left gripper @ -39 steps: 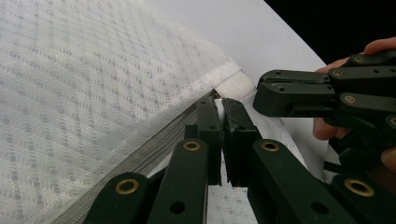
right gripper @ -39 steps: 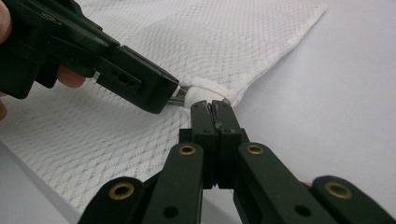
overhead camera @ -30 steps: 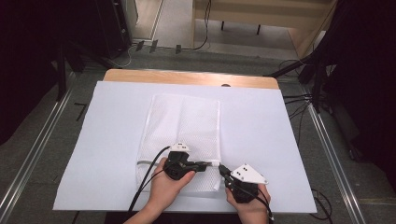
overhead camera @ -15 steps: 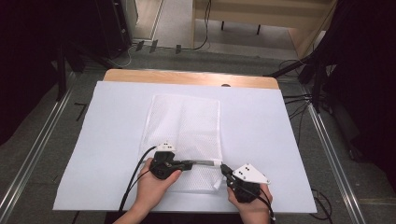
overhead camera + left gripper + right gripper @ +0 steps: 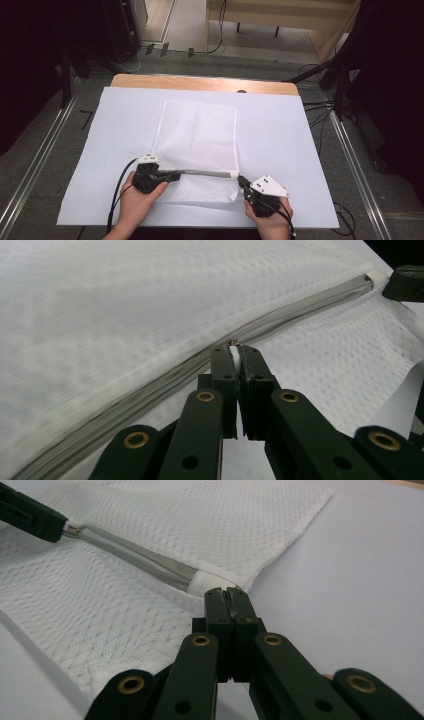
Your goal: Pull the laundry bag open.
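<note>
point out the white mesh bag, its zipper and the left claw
white mesh zip bag [image 5: 200, 130]: high view, flat upper panel.
grey zipper of the bag [image 5: 145, 562]: right gripper view, middle of the track.
left claw [image 5: 234, 351]: left gripper view, between its tips, at the zipper pull.

The mesh bag [image 5: 200, 145] lies flat on the sheet [image 5: 290, 150] that covers my worktop [image 5: 200, 83], about midway across; its zipper [image 5: 205, 173] runs crosswise near the bag's near end; my left gripper [image 5: 176, 175] sits at the zipper's left end, jaws pressed together on the slider [image 5: 233, 344]; my right gripper [image 5: 241, 180] sits at the zipper's right end, at the bag's near right corner, jaws pinched on its edge; cables [image 5: 320, 107] lie on the floor right of the worktop.
</note>
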The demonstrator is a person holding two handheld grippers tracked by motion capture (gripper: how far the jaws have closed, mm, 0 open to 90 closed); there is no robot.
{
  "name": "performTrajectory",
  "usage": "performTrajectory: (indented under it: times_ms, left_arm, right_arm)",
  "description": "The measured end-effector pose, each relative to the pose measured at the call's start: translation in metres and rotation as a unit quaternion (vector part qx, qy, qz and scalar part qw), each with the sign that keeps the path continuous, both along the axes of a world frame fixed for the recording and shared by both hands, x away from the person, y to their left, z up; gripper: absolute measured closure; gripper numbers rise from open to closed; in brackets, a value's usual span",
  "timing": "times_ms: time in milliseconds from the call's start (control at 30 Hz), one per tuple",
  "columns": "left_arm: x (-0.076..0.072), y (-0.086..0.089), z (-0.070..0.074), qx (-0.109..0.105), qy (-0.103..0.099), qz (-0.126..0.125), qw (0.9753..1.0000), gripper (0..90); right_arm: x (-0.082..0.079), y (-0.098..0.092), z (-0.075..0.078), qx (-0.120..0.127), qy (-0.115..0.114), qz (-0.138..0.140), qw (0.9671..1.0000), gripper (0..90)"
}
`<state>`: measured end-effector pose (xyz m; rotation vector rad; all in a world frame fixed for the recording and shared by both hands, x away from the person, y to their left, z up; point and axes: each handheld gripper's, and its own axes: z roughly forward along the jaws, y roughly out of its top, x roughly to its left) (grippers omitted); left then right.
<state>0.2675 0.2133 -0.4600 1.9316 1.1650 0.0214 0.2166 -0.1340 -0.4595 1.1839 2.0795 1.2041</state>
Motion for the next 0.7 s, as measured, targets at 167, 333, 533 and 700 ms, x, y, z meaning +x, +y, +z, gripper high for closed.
performTrajectory:
  times_ms: [167, 333, 533, 700]
  left_arm:
    - [-0.006, 0.014, 0.004, 0.009, -0.006, 0.004, 0.9999, 87.6]
    - [-0.012, 0.039, 0.008, 0.007, -0.013, 0.025, 0.9996, 87.6]
    - [-0.017, 0.062, 0.006, 0.005, -0.009, 0.043, 0.999, 87.6]
    - [-0.018, 0.074, 0.005, 0.011, -0.012, 0.055, 0.9984, 87.6]
  right_arm:
    - [0.0, 0.0, 0.0, -0.001, 0.001, 0.001, 1.0, 90.0]
    - [0.001, -0.002, 0.0, -0.003, 0.001, -0.002, 1.0, 90.0]
    - [0.002, -0.004, -0.001, -0.002, 0.004, -0.006, 1.0, 90.0]
    - [0.002, -0.004, -0.001, -0.011, 0.001, -0.009, 0.9999, 90.0]
